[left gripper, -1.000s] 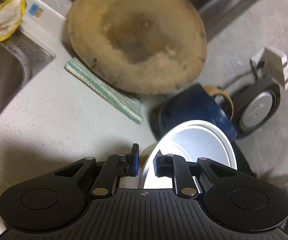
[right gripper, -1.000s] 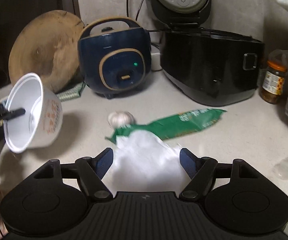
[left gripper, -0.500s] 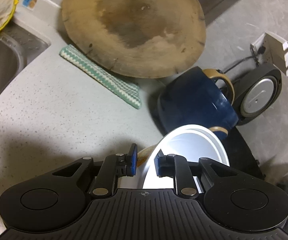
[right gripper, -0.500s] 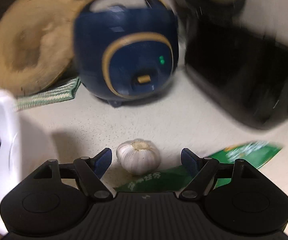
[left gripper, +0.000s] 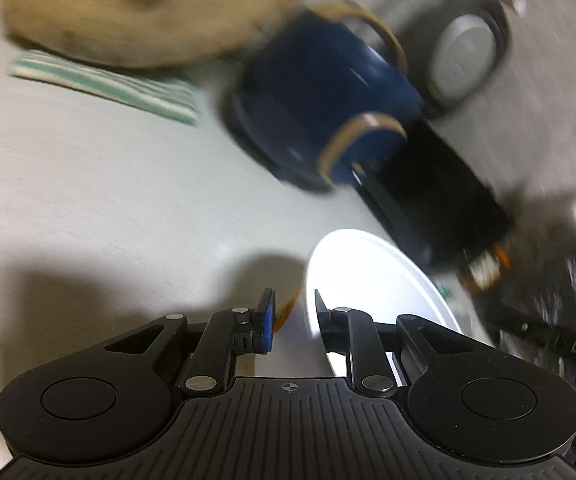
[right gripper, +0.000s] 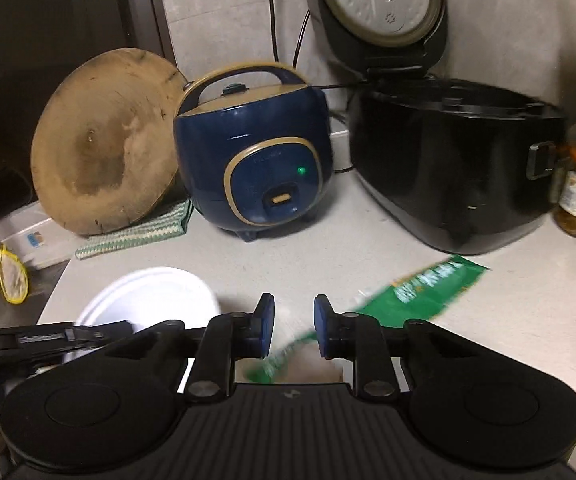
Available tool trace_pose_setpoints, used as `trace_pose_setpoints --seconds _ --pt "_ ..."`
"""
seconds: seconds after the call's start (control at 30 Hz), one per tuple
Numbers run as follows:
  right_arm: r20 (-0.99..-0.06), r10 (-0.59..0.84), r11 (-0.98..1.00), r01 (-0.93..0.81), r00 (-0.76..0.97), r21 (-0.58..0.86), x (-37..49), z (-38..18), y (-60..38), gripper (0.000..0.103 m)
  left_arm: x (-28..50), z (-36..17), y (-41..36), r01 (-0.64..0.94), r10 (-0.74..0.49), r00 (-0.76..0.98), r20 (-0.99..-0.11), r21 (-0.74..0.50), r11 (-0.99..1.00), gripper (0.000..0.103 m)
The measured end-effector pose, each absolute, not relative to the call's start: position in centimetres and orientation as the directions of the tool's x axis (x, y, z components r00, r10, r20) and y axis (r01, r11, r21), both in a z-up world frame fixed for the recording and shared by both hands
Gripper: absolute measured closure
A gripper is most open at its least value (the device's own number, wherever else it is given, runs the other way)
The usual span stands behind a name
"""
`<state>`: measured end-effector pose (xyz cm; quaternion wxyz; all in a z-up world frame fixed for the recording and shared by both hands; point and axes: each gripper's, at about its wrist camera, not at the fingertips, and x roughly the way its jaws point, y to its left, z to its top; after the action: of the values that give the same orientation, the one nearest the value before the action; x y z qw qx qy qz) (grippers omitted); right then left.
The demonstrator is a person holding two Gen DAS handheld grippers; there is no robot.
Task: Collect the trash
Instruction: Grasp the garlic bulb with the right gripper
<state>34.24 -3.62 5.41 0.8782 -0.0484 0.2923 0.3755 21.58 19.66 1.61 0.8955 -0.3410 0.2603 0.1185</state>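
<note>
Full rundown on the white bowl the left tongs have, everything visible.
The white bowl looks like a thin disposable paper or plastic tub, plain white inside, with a patch of orange print on its outer wall. It is empty as far as shown and tipped, mouth facing up and away. The left tongs pinch its rim, one pad inside, one outside. In the right wrist view it hangs above the pale counter, left of the green wrapper.
</note>
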Motion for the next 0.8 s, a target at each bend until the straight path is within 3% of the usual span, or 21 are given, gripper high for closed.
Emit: trace_pose_setpoints --seconds 0.17,0.2,0.3,0.33,0.63,0.8 --pt "-0.574 0.567 0.753 -0.654 0.591 0.07 33.4 3.9 -6.5 0.08 22.0 1.5 18.4 -0.365 0.025 0.827 -0.562 -0.501 0.785 0.084" --pt "-0.578 0.551 0.759 -0.65 0.602 0.045 33.2 3.4 -6.7 0.075 22.0 1.4 18.4 -0.366 0.026 0.827 -0.562 -0.502 0.784 0.084" --pt "-0.58 0.518 0.771 -0.637 0.629 -0.002 32.2 1.9 -8.2 0.042 21.9 1.4 18.6 -0.369 0.028 0.828 -0.56 -0.506 0.78 0.084" --pt "-0.572 0.516 0.773 -0.635 0.638 -0.011 31.9 1.5 -8.6 0.038 21.9 1.4 18.5 -0.367 0.027 0.828 -0.56 -0.505 0.782 0.084" --pt "-0.59 0.488 0.803 -0.596 0.643 0.016 32.1 -2.3 -10.2 0.038 23.0 1.2 17.0 -0.308 -0.026 0.807 -0.59 -0.459 0.833 0.084" --pt "-0.595 0.465 0.806 -0.592 0.655 -0.022 32.2 -2.9 -9.8 0.051 23.3 1.1 16.2 -0.279 -0.038 0.8 -0.599 -0.427 0.86 0.084"
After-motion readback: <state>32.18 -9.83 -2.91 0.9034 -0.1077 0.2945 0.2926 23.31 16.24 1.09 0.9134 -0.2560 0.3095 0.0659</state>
